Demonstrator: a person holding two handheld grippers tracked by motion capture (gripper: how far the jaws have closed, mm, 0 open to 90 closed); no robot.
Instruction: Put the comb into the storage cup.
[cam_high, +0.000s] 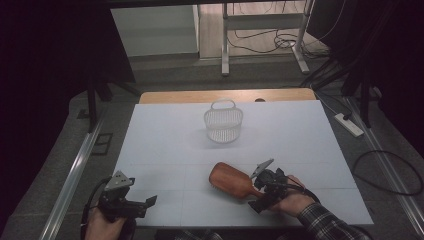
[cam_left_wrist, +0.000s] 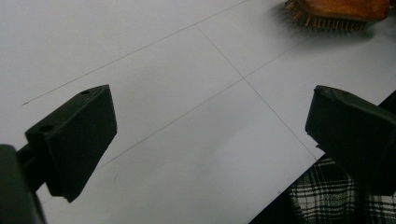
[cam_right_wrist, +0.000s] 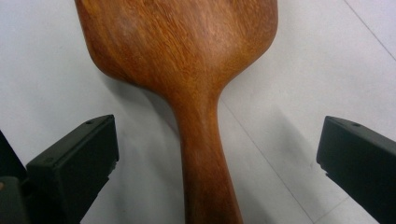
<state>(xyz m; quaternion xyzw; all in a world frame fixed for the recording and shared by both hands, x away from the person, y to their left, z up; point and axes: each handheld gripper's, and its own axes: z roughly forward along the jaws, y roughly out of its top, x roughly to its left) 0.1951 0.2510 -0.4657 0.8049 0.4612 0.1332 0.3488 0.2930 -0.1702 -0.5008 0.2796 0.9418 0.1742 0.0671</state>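
A wooden hairbrush (cam_high: 231, 181) lies bristles down on the white table (cam_high: 165, 130), its handle pointing toward the near right. My right gripper (cam_high: 263, 191) is open, and its jaws straddle the brush handle (cam_right_wrist: 205, 158) with wide gaps on both sides. In the right gripper view the brush head (cam_right_wrist: 177, 37) is at the top. My left gripper (cam_high: 142, 204) is open over the bare table near the front left edge, holding nothing. The left gripper view shows the bristle edge of the hairbrush (cam_left_wrist: 334, 16) at the top right.
A small white mesh basket (cam_high: 223, 121) with a handle stands upright at the back middle of the table. A plaid sleeve (cam_high: 325, 222) comes in at the bottom right. Table legs and cables lie on the floor beyond.
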